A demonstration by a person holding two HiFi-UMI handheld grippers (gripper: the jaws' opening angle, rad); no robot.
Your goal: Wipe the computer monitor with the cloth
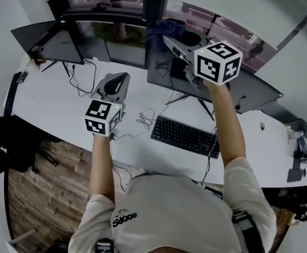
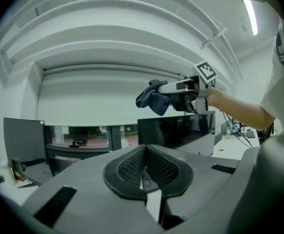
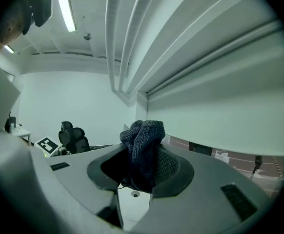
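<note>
- head view, at left: the left gripper [image 1: 119, 81] hangs over the white desk [image 1: 53, 101], its jaws pressed together on nothing; best kept there, clear of the cables.
- middle: the dark blue cloth [image 1: 161, 30] is pinched in the right gripper [image 1: 170, 42], raised by the top edge of the computer monitor [image 1: 248, 88]; it looks apart from the glass, though contact is hard to judge.
- right: bring the bunched cloth flat to the screen, press lightly, and sweep in overlapping rows so the stand doesn't rock.
</note>
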